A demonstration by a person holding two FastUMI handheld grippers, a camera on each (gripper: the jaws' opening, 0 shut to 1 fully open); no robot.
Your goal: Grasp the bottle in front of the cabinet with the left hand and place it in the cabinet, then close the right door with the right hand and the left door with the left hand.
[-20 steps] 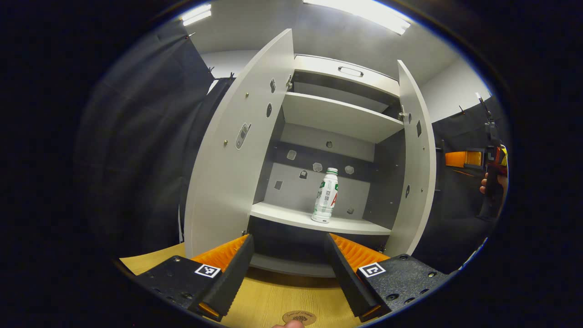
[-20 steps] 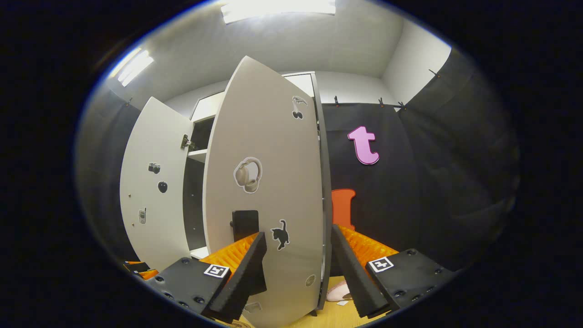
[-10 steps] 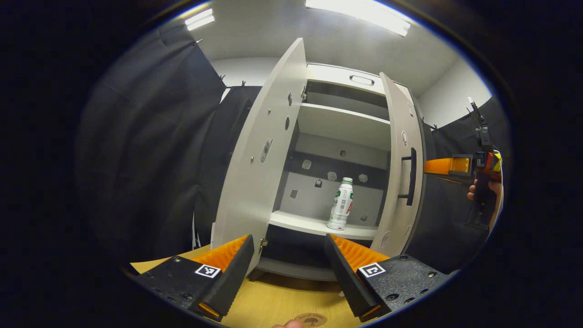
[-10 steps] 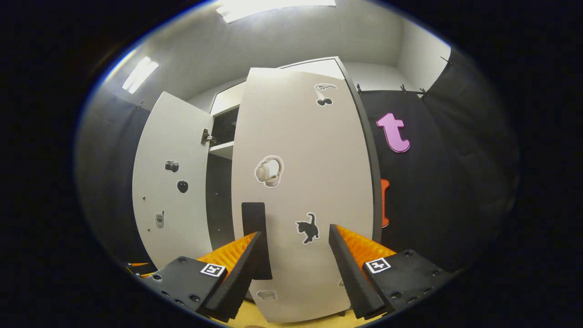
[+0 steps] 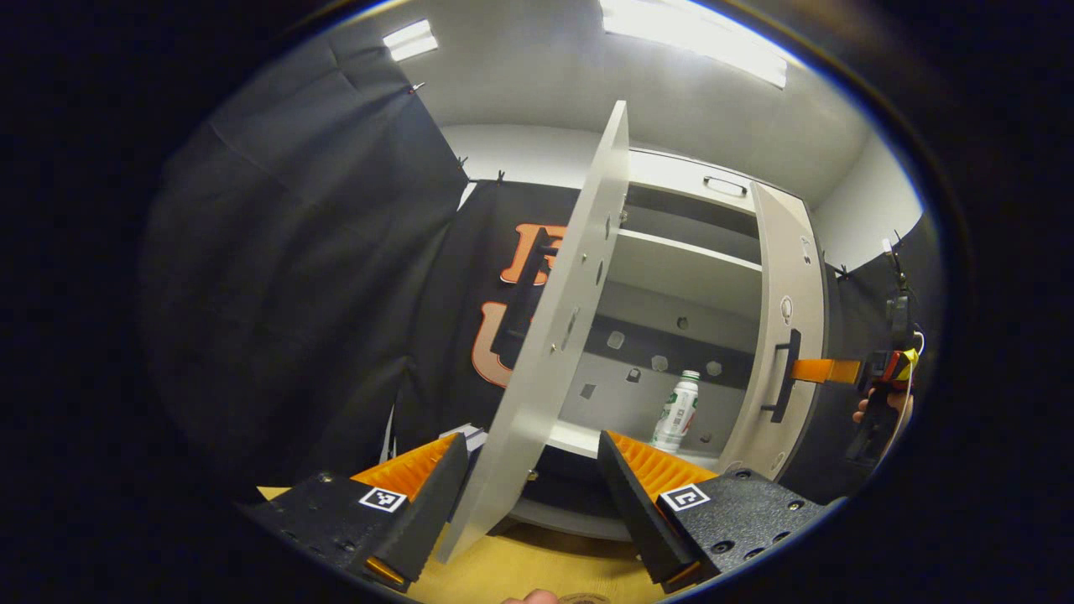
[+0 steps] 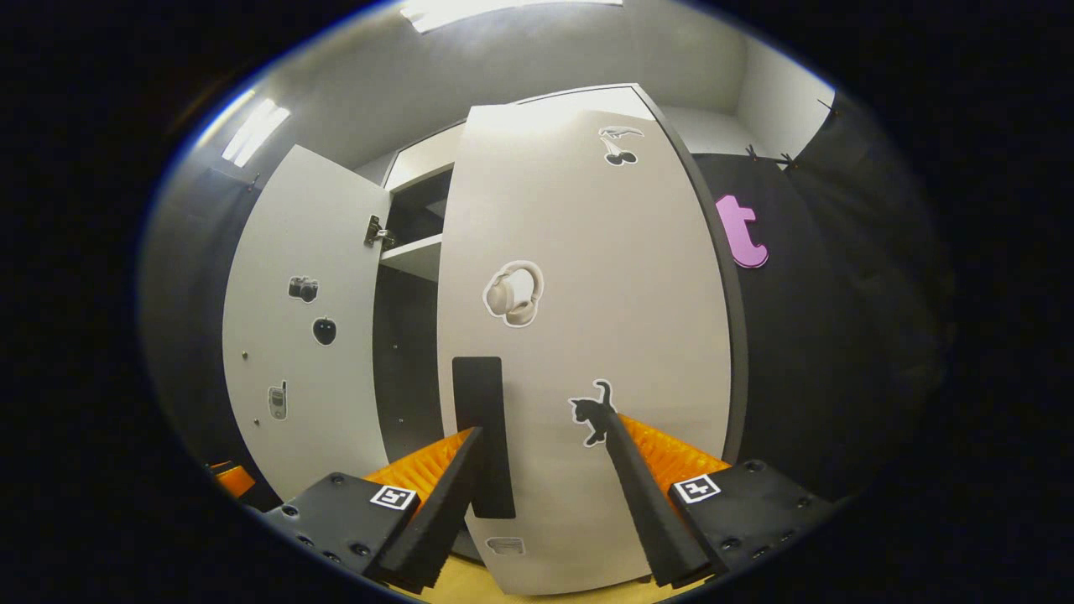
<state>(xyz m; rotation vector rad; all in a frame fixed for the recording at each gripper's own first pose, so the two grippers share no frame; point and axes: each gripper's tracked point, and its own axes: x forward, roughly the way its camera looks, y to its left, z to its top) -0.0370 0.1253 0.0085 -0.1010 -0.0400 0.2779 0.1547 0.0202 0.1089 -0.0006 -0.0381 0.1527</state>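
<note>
Bottle (image 5: 676,412) upright on cabinet shelf (image 5: 579,436). Right door (image 6: 587,335) swung nearly shut since a second ago, right gripper (image 6: 545,495) at its face, fingers spread, empty. Left gripper (image 5: 533,503) now moved toward left door (image 5: 558,335) edge, fingers apart, empty. Left door next.

I count one cabinet (image 5: 671,277) with two doors: one left door (image 5: 545,335) and one right door (image 5: 784,310). One black handle (image 6: 485,436) is on the right door. I count one bottle (image 5: 676,413) on the shelves, and two shelves I can see inside: an upper shelf (image 5: 684,268) and a lower shelf (image 5: 579,436).

On the right door's outer face I count four stickers: cherries (image 6: 619,144), headphones (image 6: 513,294), a cat (image 6: 590,411) and one more low down (image 6: 505,545), too small to identify. On the left door's inner face I count three stickers: a camera (image 6: 303,288), an apple (image 6: 324,330) and a phone (image 6: 277,401).

I count two ceiling lights (image 5: 696,33).
</note>
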